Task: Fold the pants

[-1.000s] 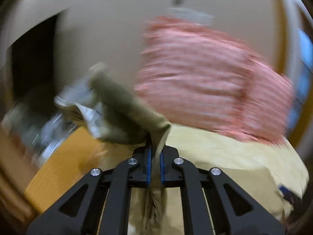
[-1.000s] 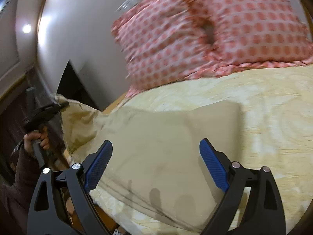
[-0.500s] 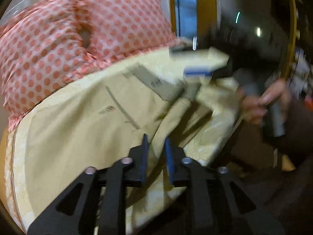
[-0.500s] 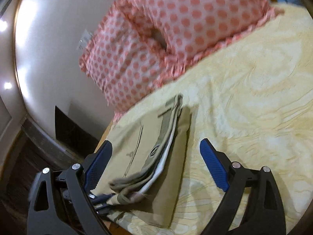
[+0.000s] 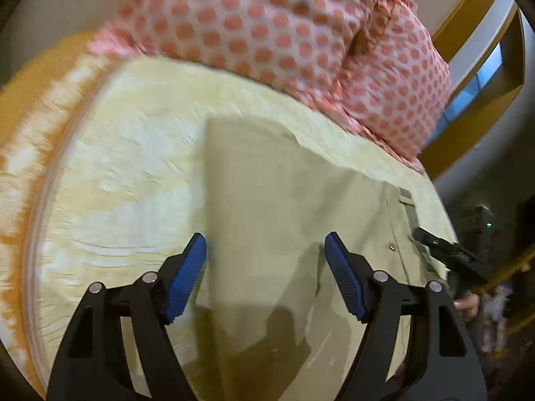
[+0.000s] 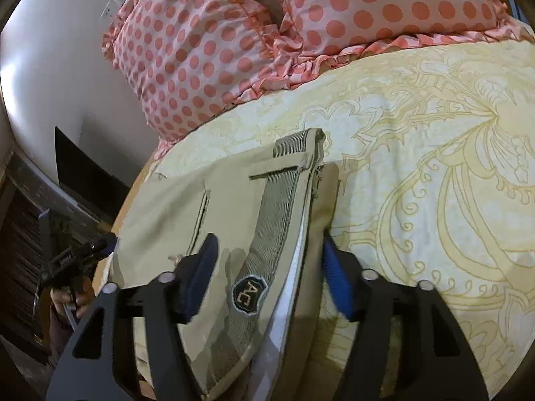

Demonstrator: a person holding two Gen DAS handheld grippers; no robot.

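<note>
Khaki pants (image 5: 274,207) lie folded flat on a yellow patterned bedspread (image 5: 127,167). In the right wrist view the pants (image 6: 234,207) show the waistband with a dark "AC" patch (image 6: 249,295) on top. My left gripper (image 5: 265,277) is open and empty just above the folded cloth. My right gripper (image 6: 269,277) is open, with its fingers on either side of the waistband edge, not closed on it. The other gripper shows at the edge of each view: the right gripper at right (image 5: 444,254), the left gripper at left (image 6: 73,257).
Two pink polka-dot pillows (image 6: 234,43) lie at the head of the bed behind the pants. A white wall (image 6: 50,67) and dark furniture (image 6: 83,173) stand left of the bed. The orange bed edge (image 5: 30,107) shows at the left.
My left gripper let go of the pants leg it was holding, opened, and now sits over the folded cloth. The right gripper moved down to the waistband.
</note>
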